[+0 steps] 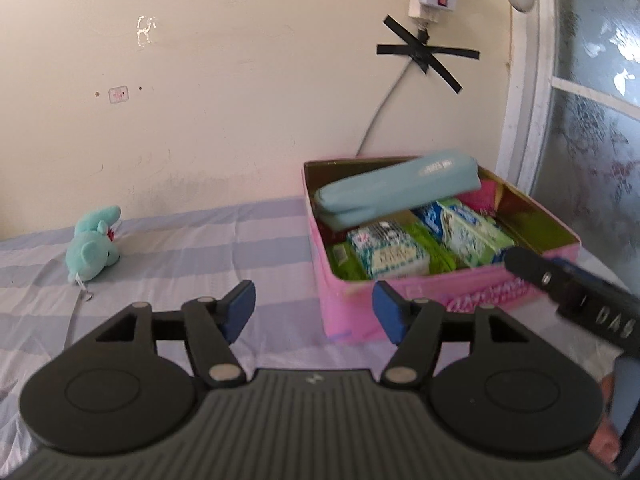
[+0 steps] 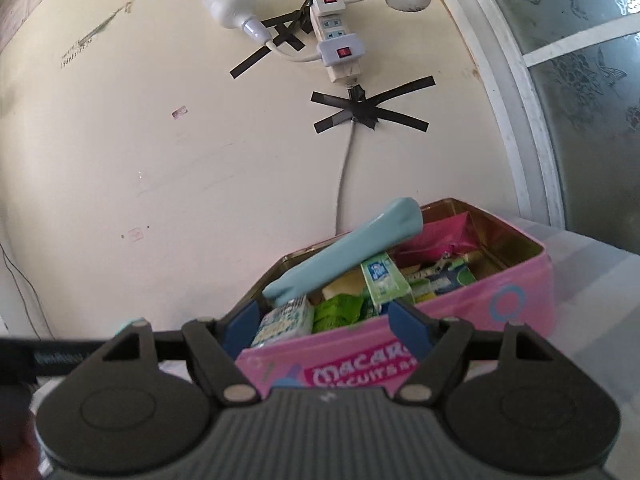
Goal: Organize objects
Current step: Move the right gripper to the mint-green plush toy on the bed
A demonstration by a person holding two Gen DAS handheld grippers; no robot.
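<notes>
Right of centre in the left view, the tin (image 1: 400, 300) hides its floor under packets (image 1: 384, 254); a blue pouch (image 1: 396, 190) rests on the rim. The left gripper (image 1: 314, 308) and right gripper (image 2: 320, 324) are both spread, empty. A plush (image 1: 94, 246) sits apart at left.

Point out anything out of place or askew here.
The light blue pencil case lies slanted across the pink biscuit tin, propped on the packets inside and poking above the rim rather than lying flat. The teal plush toy lies alone on the striped sheet, well apart from the tin. Both grippers are open and empty.
</notes>
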